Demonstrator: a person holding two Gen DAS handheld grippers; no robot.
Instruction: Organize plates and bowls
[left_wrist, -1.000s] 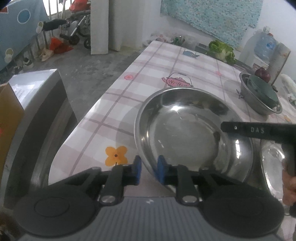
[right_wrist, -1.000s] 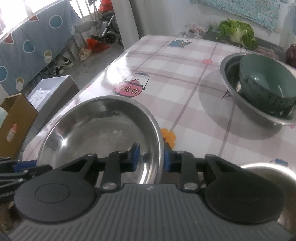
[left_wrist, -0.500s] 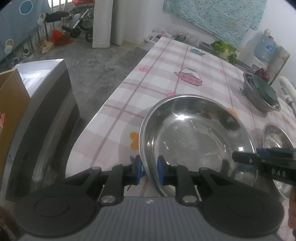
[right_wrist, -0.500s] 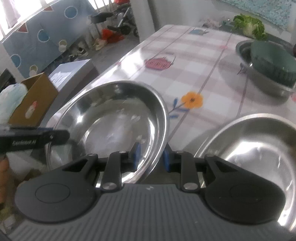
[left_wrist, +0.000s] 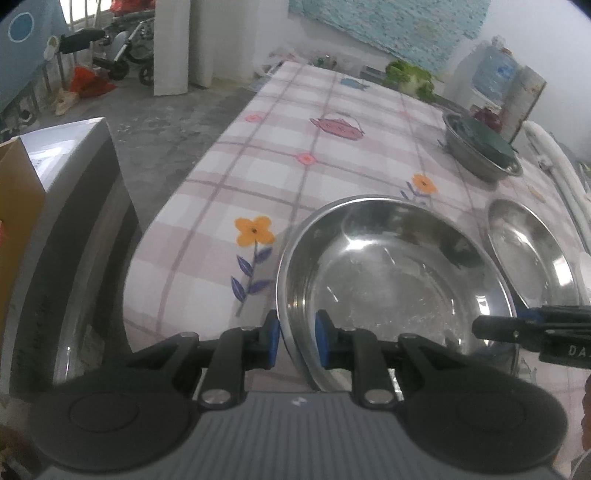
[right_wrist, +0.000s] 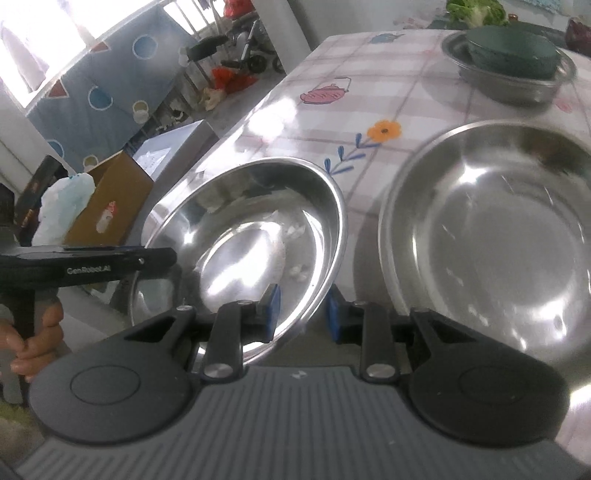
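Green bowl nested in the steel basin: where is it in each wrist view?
Left wrist: green bowl at upper right, inside the steel basin near the table's far end.
Right wrist: green bowl at top right, in the same basin.
Shared landmark: pink teapot print, left of the basin in both.

steel plates (left_wrist: 391, 273): 2 | steel basin (left_wrist: 480, 162): 1 | green bowl (right_wrist: 511, 51): 1
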